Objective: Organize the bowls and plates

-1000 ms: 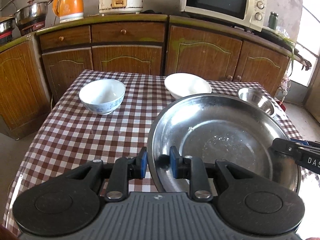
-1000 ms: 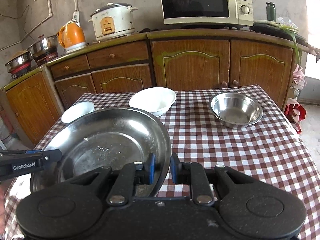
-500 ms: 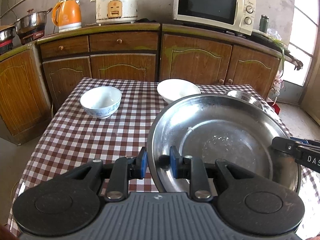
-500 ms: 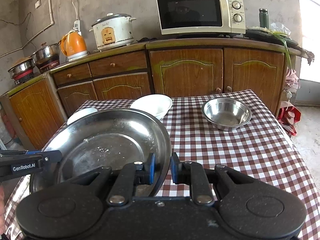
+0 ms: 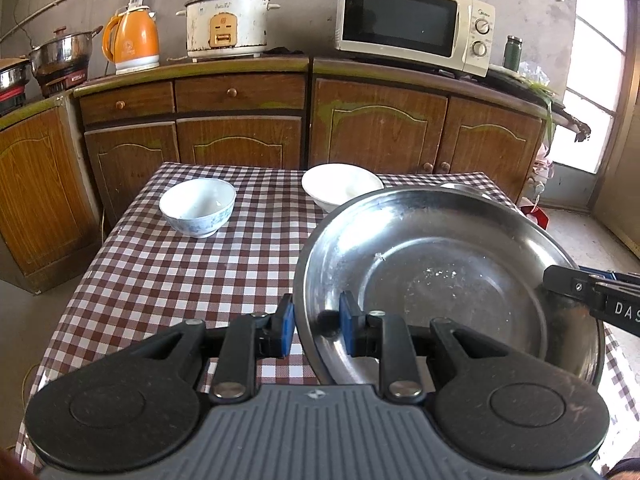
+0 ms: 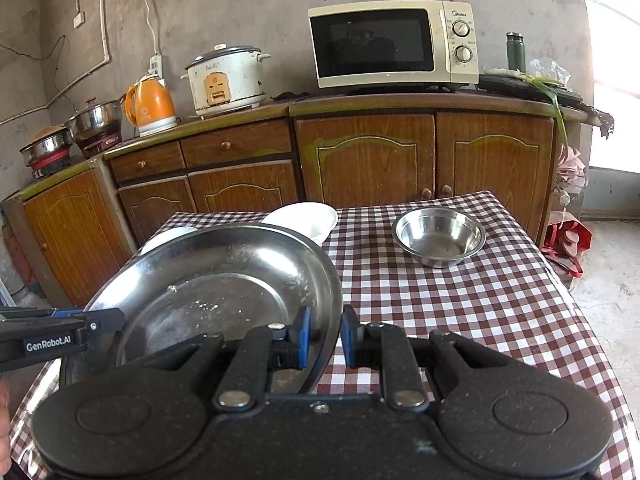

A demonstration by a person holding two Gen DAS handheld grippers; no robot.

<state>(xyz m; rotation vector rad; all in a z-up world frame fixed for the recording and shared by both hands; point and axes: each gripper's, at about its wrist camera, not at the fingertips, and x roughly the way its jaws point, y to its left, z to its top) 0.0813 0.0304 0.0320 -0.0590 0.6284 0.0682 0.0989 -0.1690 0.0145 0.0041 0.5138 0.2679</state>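
Steel plate: You hold the large stainless steel plate (image 5: 448,276) by opposite edges, one gripper on each side, clear of the checked tablecloth (image 5: 160,272) and tilted a little toward you; white flecks of residue dot its middle.

Left gripper: Your left gripper (image 5: 316,330) is clamped on the plate's left rim, one blue pad under the lip and one inside the dish, the jaws nearly together.

Right gripper: Your right gripper (image 6: 324,338) is pinched tight on the right rim in the same way.

What changed: Over the past second both views have drawn back and risen. The table now sits lower and farther off, the microwave (image 6: 392,44) and rice cooker (image 6: 226,78) show in full, and the plate keeps its place between the jaws.

What it means: The lift looks done and the carry is under way; the plate likely has yet to reach its spot.

Still on the table: The blue-patterned bowl (image 5: 198,208) stands at far left, the white bowl (image 5: 340,186) just behind the plate's far edge, and the small steel bowl (image 6: 438,240) well apart at right.

Risk: A two-point hold on a thin, slick rim may slip if your hands drift apart.
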